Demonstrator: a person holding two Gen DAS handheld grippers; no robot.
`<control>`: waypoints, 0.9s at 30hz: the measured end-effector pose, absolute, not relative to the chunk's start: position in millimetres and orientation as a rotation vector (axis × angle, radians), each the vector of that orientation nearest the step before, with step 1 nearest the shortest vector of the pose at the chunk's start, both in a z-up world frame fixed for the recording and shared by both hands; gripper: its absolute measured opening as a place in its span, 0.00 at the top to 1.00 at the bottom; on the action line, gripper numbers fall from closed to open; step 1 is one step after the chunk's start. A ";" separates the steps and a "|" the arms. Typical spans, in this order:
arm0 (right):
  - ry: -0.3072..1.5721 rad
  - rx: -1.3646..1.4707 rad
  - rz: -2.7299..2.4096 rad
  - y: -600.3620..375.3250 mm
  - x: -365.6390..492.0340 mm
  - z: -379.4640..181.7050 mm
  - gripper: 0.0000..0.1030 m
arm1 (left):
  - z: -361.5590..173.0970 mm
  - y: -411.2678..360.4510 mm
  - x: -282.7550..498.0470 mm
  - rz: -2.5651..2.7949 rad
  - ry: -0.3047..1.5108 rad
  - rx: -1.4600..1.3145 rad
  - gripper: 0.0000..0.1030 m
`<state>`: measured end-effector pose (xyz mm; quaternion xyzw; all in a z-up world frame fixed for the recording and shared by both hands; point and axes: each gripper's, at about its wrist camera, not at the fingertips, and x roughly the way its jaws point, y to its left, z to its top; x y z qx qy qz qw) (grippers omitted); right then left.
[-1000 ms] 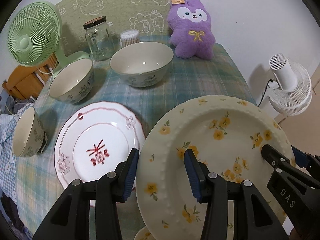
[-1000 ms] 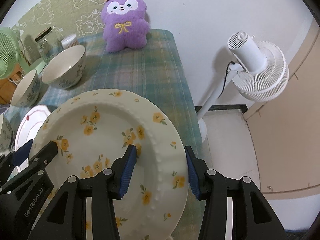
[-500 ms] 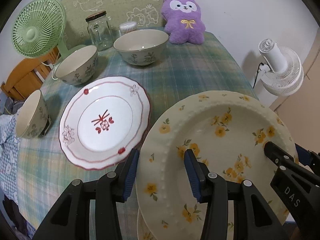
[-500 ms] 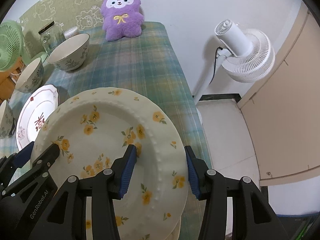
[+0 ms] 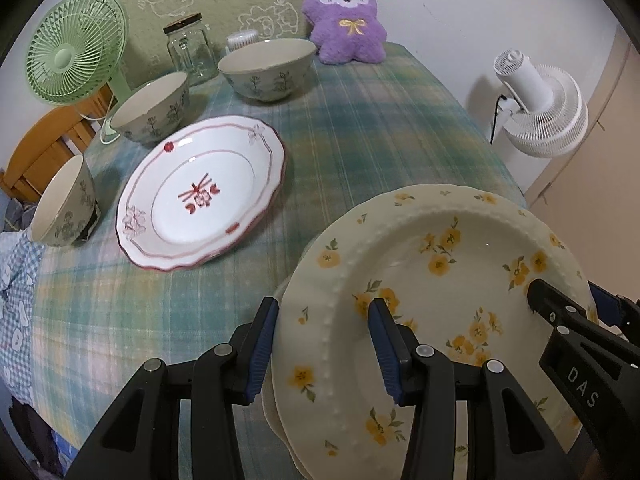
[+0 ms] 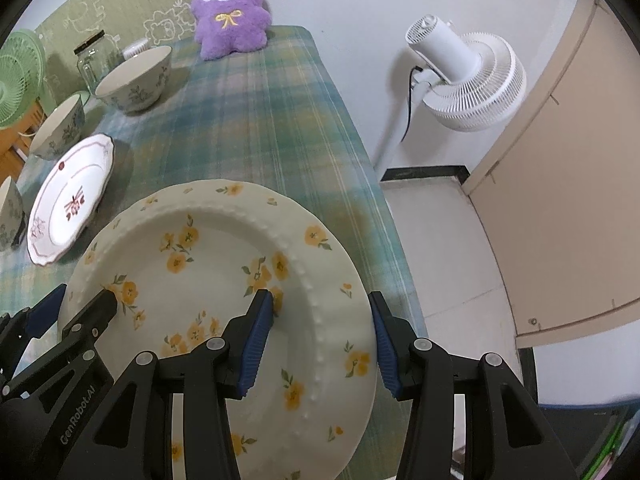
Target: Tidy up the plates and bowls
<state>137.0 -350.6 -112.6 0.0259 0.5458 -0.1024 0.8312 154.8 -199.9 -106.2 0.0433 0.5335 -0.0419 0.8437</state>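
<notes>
Both grippers are pointing steeply downward, gripping the yellow-flowered plate (image 5: 432, 280) by opposite rims: left gripper (image 5: 324, 344) and right gripper (image 6: 320, 340), jaws partly closed. It is hovering over another flowered plate (image 5: 280, 412), beside the red-patterned plate (image 5: 200, 196).

Black gripper (image 5: 322, 344) frames, blue-padded jaws, silver screws

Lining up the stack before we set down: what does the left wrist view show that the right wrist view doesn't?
Only the left: a second yellow-flower plate edge below the held plate, and the whole small bowl.

Only the right: the floor and beige door past the table edge.

Both: left gripper and right gripper clamping the held plate's opposite rims, the red plate, plush, white fan.
</notes>
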 end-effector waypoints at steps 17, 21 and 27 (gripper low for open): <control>1.168 0.107 -0.210 -361.1 122.6 -129.4 0.50 | -122.3 -215.2 136.9 -0.079 1.112 0.153 0.51; 1.164 0.108 -0.198 -362.7 121.5 -130.9 0.50 | -124.1 -218.6 136.4 -0.082 1.103 0.177 0.44; 1.172 0.103 -0.187 -361.5 122.6 -132.1 0.48 | -124.9 -222.3 138.9 -0.069 1.111 0.195 0.40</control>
